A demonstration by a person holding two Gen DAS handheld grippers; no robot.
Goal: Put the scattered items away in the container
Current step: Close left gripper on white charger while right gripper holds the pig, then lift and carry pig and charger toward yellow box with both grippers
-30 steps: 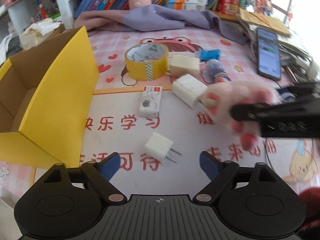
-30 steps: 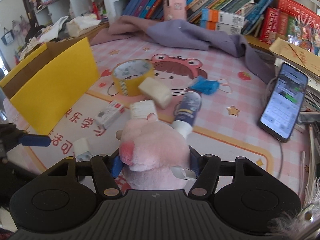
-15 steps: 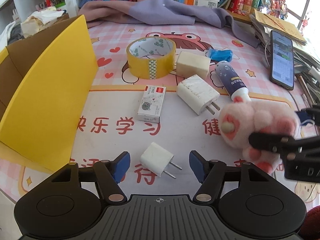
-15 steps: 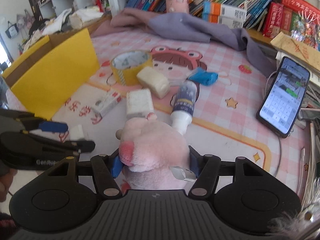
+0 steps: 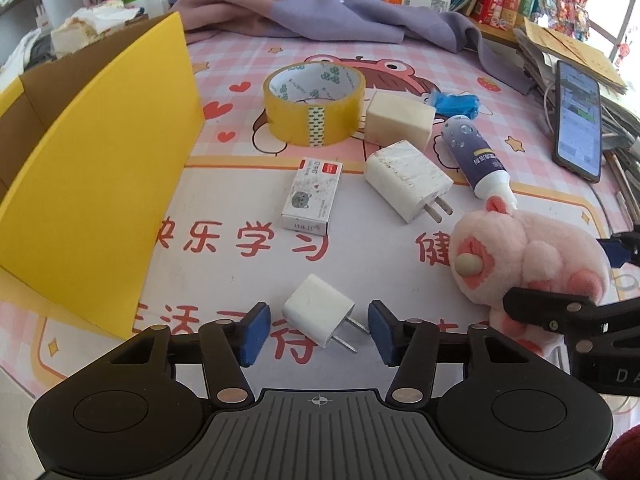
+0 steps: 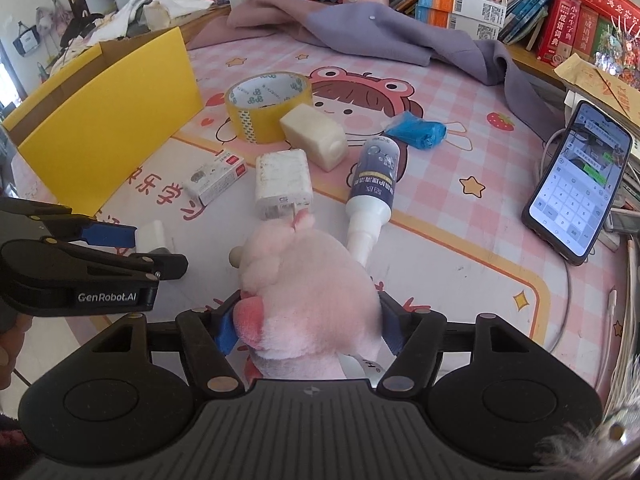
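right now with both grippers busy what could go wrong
The left gripper is open around the small white charger, whose prongs point toward one pad; closing could twist it out. The right gripper holds the pink plush, bulky enough that it may brush the spray bottle.

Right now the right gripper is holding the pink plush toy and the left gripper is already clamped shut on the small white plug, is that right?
Not quite. The right gripper does hold the pink plush toy, but the left wrist view shows the left gripper open, its blue pads either side of the small white plug with gaps showing.
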